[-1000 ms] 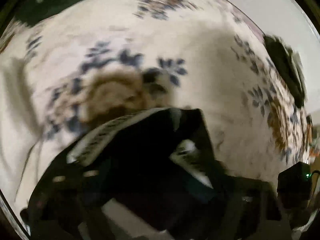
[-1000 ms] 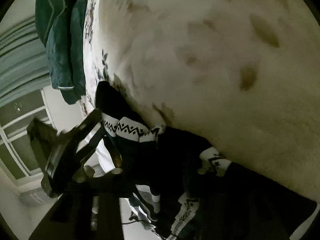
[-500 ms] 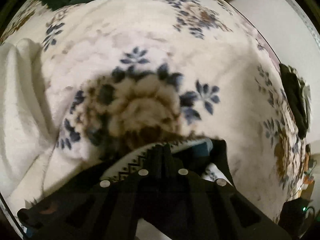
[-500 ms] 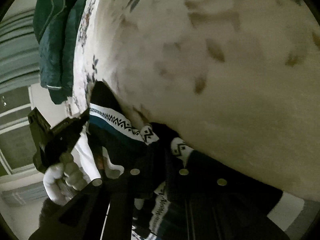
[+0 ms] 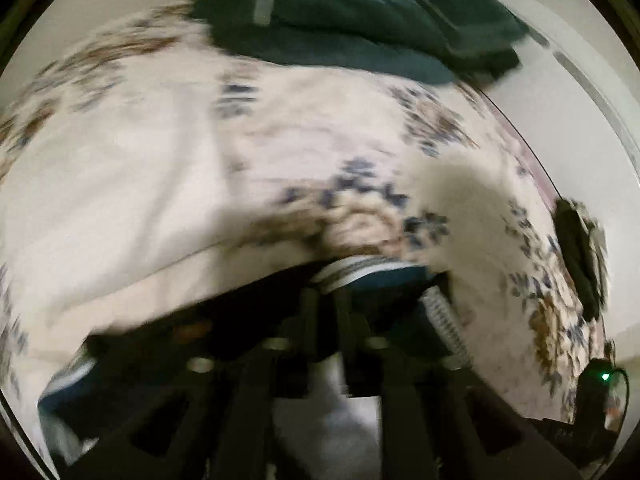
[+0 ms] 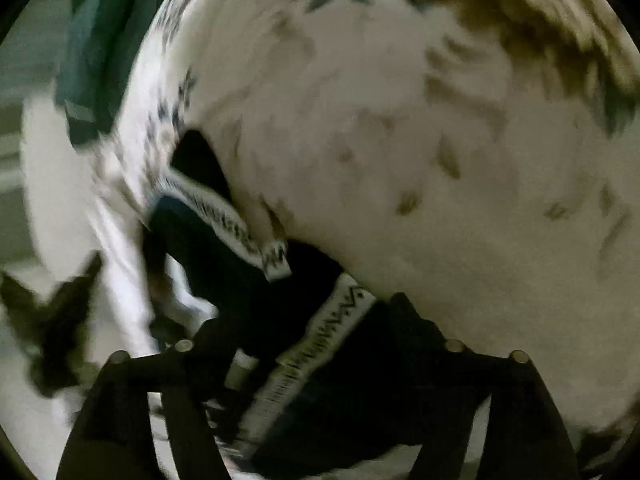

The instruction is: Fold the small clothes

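Observation:
A small dark sweater (image 5: 380, 280) with white zigzag bands and a teal stripe lies bunched at the near edge of a cream floral blanket (image 5: 160, 180). In the blurred left wrist view my left gripper (image 5: 326, 300) hovers over it, jaws opening with a narrow gap; I see no cloth pinched. The right wrist view shows the sweater (image 6: 248, 280) draped off the blanket (image 6: 400, 120). My right gripper (image 6: 310, 320) stands above it, jaws opening wide; a patterned band lies between the fingers, untouched by the pads. The left gripper (image 6: 52, 312) appears at far left, clear of the sweater.
A dark green jacket (image 5: 360, 20) lies at the blanket's far end and shows again as the jacket (image 6: 92, 60) at upper left. A dark cloth item (image 5: 576, 256) sits at the bed's right edge. A black device with a green light (image 5: 604, 378) is at lower right.
Both grippers were shut on the sweater half a second ago and have let go. The left one swung away and upward toward the green jacket. The right one rose and spread wide.

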Demonstrator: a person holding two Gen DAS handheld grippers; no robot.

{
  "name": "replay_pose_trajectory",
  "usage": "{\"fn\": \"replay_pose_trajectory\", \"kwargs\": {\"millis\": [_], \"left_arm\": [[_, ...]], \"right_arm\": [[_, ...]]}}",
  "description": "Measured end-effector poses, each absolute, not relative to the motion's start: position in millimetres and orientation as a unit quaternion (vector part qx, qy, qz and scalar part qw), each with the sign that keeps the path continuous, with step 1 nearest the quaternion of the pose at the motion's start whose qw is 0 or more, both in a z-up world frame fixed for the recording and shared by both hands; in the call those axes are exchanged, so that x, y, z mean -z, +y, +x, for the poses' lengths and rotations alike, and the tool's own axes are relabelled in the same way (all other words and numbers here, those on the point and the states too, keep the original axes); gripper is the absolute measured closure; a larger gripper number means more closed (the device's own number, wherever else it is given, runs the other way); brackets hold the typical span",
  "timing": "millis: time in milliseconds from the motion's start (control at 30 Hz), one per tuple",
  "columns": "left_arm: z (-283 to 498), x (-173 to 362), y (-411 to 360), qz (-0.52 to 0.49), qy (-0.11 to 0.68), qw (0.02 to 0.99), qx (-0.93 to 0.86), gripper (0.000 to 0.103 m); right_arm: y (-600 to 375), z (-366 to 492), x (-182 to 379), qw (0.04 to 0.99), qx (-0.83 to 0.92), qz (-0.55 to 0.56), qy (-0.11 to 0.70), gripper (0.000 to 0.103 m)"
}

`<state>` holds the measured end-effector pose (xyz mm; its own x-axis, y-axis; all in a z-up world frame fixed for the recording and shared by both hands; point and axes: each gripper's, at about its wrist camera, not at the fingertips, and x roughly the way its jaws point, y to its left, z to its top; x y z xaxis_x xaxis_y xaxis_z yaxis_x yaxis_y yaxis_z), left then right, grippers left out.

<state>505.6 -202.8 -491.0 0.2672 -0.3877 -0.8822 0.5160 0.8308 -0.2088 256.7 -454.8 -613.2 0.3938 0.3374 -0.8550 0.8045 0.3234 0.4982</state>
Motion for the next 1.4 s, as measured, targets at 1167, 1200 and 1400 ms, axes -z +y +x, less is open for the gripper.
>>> {"fn": "replay_pose_trajectory", "kwargs": {"millis": [1167,1200,1400], "left_arm": [[112,619,353,-0.398,0.533,0.686,-0.296,0.006],[114,613,351,-0.393,0.522,0.694,-0.302,0.024],[115,561,369,-0.37,0.464,0.743,-0.31,0.096]], "right_arm": [[-116,386,565,0.689,-0.015,0.147,0.71,0.02],[-111,387,567,0.687,-0.016,0.143,0.712,0.02],[-85,386,567,0.692,-0.033,0.121,0.711,0.02]]}}
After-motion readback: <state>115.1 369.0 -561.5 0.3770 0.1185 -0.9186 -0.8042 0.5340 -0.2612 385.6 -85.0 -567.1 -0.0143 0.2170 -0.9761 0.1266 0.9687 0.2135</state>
